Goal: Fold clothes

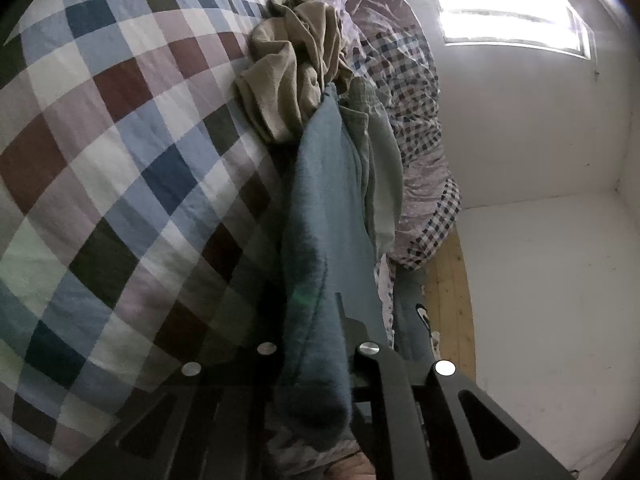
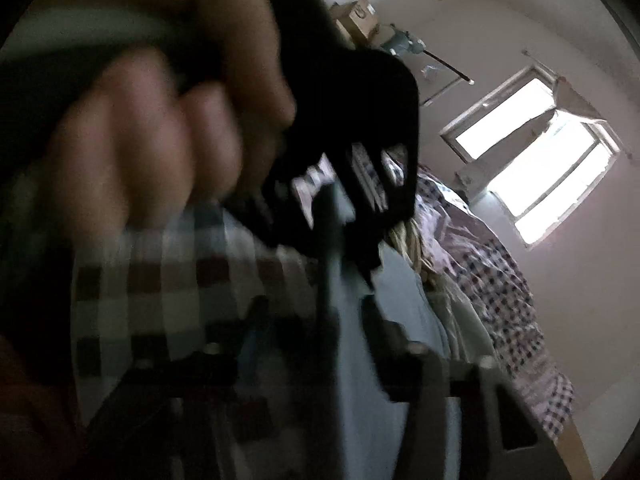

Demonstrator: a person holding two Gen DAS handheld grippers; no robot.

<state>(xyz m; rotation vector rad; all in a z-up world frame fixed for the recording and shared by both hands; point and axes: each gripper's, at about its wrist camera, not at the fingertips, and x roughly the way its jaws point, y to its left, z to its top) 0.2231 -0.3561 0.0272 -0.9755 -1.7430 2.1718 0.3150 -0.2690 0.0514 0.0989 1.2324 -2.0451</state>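
One blue garment (image 1: pixel 316 240) between left gripper (image 1: pixel 316 344) fingers

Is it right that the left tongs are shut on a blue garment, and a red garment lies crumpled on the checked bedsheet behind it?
Not fully. In the left wrist view, the crumpled garment is beige, not red. The left tongs are shut on the blue garment, over the checked bedsheet.

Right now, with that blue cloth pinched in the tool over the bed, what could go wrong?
1. The left gripper pinches a bunched fold of the blue garment, so layers may drag along together.
2. The garment runs into the tan clothes pile; pulling might disturb it.
3. The right gripper has open jaws and its view is blurred, with the hand close in front: a bump seems possible.
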